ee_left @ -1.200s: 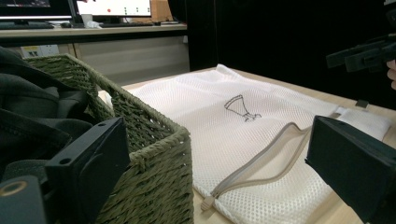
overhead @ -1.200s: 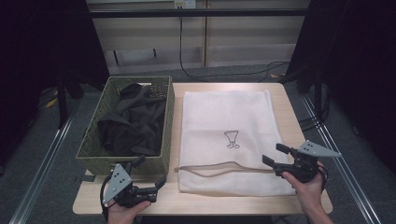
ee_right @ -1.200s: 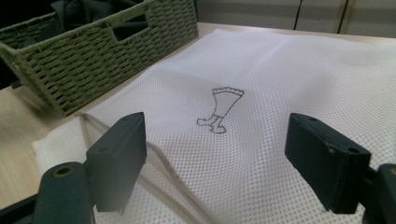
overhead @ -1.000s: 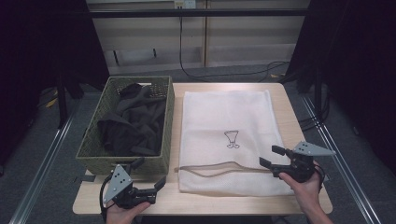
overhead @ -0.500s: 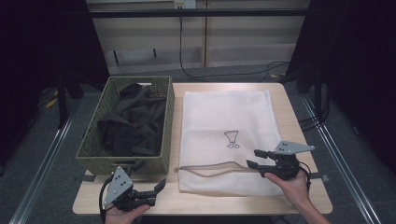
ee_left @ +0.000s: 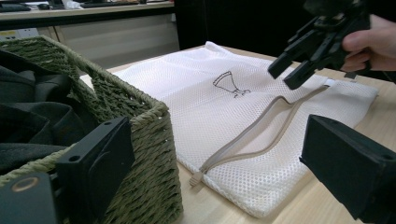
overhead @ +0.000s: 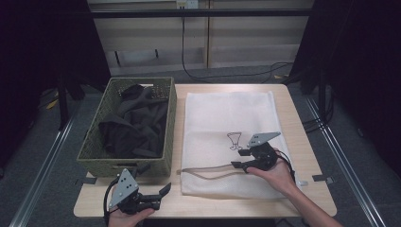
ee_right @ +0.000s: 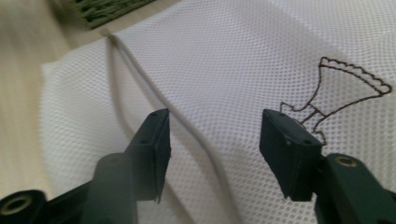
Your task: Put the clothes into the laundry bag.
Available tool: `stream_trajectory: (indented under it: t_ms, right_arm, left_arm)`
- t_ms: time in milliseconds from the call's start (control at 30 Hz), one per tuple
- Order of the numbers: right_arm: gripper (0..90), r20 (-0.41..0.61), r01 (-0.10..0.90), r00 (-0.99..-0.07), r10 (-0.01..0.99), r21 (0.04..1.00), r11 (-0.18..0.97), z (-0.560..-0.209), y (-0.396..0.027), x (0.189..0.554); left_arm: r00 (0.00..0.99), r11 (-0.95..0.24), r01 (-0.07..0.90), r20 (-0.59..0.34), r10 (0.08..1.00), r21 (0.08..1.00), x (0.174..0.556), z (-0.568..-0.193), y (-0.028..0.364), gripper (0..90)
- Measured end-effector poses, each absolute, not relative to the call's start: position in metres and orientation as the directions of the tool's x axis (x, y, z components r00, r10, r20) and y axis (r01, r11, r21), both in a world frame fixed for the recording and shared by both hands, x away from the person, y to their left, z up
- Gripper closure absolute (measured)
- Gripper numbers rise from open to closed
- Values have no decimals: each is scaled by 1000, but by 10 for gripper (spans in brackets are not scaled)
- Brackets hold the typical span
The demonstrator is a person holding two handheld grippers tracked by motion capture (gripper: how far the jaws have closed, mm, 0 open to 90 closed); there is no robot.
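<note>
Big stuff first: the desk (overhead: 293, 113) has a green wicker basket (overhead: 165, 137) on the left, stuffed with dark clothes (overhead: 137, 127), and a white mesh laundry bag (overhead: 227, 123) lying flat on the right. The bag's grey zipper (overhead: 208, 171) runs along its near edge, with the pull at the left end, just beside the basket.

The right claw (overhead: 242, 158) hovers over the near part of the bag, jaws spread wide with nothing between them, the zipper line passing right under the gap in the right gripper view. The left claw (overhead: 163, 195) sits near the desk's near-left edge, jaws apart and empty, pointed toward the basket corner and the zipper pull (ee_left: 196, 178).

Looks to me like the step is getting that bag open. To do it well I'd drop one jaw on each side of the raised zipper edge and pinch only the top mesh layer, not both, while the left one goes for the pull.

Versus a second ago: the right claw has slid left from the bag's right edge to over the zipper, and its jaws have just been reopening after a small dip. The left one hasn't budged.
</note>
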State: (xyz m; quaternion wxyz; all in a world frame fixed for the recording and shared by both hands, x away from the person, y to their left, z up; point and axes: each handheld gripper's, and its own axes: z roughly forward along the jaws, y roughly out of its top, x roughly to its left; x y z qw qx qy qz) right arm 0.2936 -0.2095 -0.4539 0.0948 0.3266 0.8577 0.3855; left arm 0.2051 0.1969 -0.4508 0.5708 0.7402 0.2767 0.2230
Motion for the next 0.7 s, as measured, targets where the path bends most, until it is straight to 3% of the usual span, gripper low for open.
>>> stream_trajectory:
  t_ms: [100,233,500,700]
  right_arm:
    - [426,118,500,-768,630,724,475,-460,-209,297]
    - [412,105,531,-757,645,675,513,-481,-208,301]
    - [442,69,527,-762,644,645,554,-492,-212,296]
    - [539,24,511,-755,655,647,566,-495,-213,295]
  left_arm:
    - [745,-200,155,19,667,967,205,-450,195,95]
    - [758,-221,158,25,652,962,206,-451,193,95]
    - [754,-217,167,18,656,962,206,-451,196,95]
    - [757,-205,181,-3,653,962,206,-451,196,96]
